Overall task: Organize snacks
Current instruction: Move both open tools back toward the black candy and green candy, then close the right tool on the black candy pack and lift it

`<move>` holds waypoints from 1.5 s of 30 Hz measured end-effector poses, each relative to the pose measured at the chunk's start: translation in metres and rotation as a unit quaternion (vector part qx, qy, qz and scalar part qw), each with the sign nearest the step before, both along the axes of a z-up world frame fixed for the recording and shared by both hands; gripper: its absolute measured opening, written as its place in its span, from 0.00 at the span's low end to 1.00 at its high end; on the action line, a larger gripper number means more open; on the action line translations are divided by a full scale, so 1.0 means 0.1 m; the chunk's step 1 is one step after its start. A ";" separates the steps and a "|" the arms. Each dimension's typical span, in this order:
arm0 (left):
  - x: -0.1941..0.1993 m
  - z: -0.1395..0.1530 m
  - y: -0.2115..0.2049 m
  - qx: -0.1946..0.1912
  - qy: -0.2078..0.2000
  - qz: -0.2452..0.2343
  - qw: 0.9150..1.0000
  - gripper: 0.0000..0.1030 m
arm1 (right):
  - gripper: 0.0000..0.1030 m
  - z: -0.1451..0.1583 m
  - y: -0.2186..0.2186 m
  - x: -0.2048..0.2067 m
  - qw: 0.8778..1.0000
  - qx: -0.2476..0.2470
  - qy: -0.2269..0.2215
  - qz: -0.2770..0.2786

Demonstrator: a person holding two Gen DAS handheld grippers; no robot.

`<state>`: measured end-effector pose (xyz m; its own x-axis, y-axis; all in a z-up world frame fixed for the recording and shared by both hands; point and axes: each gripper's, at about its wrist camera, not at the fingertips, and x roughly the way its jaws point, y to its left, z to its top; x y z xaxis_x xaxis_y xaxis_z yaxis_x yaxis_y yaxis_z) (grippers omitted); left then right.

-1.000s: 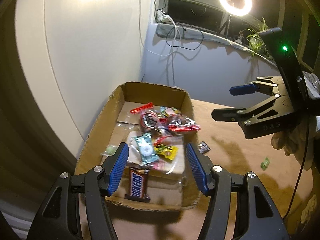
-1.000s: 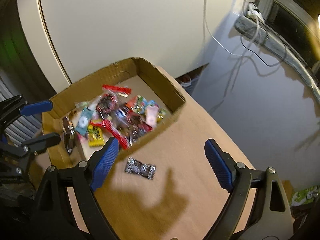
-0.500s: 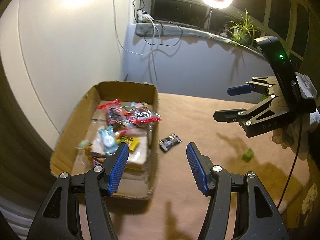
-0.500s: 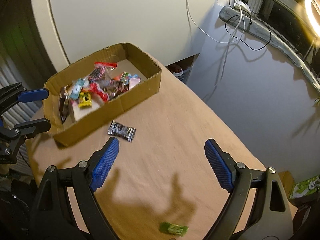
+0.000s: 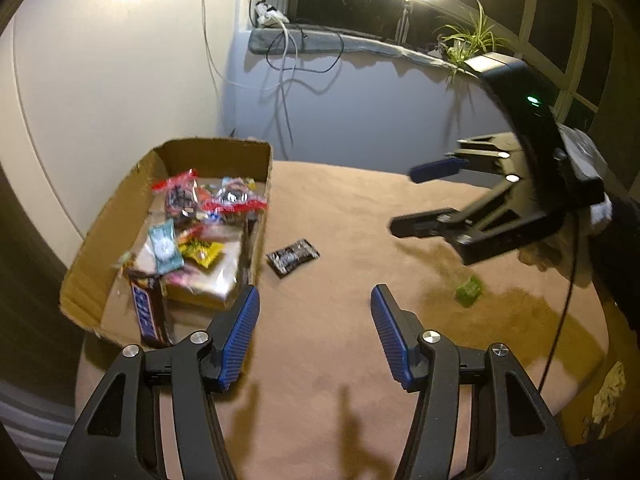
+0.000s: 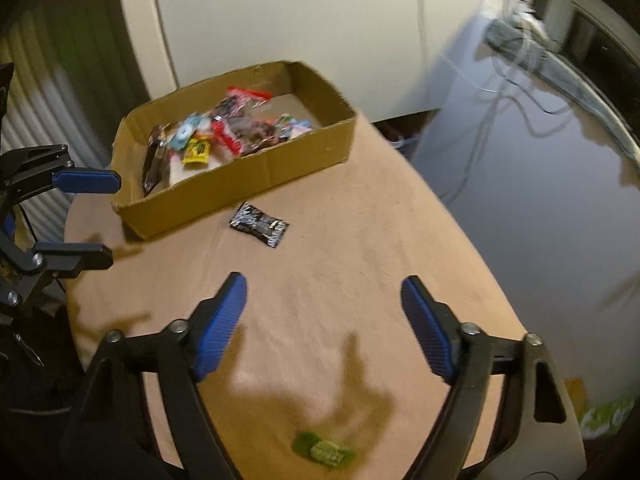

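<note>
1 box (image 5: 224,152) of snacks, 2 loose candies on the bench (image 5: 328,340): 1 black (image 5: 293,256), 1 green (image 5: 469,290). Left claw (image 5: 315,334) open, empty; right claw (image 6: 323,322) closing, empty.

One cardboard box (image 6: 256,178) at 10 o'clock on the table (image 6: 340,280). Wrapped snacks inside it are piled and overlap, so no firm count: at least seven, among them one Snickers bar (image 5: 150,312), one yellow packet (image 5: 202,252), one pale blue packet (image 5: 164,246). Two loose snacks on the table: one black wrapper (image 6: 259,225) just outside the box, one green candy (image 6: 326,449) at 6 o'clock in the right wrist view. Two grippers: left gripper (image 5: 314,338), right gripper (image 6: 322,326).
</note>
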<state>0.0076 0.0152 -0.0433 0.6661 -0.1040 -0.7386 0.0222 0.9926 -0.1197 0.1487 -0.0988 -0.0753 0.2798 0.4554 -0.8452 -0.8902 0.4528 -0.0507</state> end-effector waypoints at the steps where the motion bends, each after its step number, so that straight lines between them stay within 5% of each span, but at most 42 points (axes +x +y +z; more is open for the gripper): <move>1: -0.01 -0.02 0.00 -0.003 0.004 0.003 1.000 0.54 | 0.74 -0.03 0.05 0.01 1.000 -0.002 0.003 0.012; 7: -0.09 -0.11 0.00 -0.014 0.022 0.020 0.999 0.49 | 0.55 -0.22 0.46 0.02 0.995 -0.015 0.016 0.095; 13: -0.13 -0.15 0.04 -0.023 0.031 0.030 0.999 0.47 | 0.47 -0.45 0.80 0.01 0.987 -0.048 0.016 0.153; 22: -0.12 -0.21 0.11 -0.031 0.042 0.036 0.998 0.46 | 0.47 -0.65 1.10 -0.07 0.976 -0.081 0.009 0.200; 37: 0.01 -0.31 -0.01 -0.032 0.051 0.012 0.998 0.46 | 0.37 -0.76 0.81 0.05 0.980 -0.092 0.048 0.171; 45: 0.21 -0.45 -0.41 -0.035 0.065 -0.055 0.996 0.44 | 0.35 -0.76 0.37 0.17 0.988 -0.085 0.057 0.117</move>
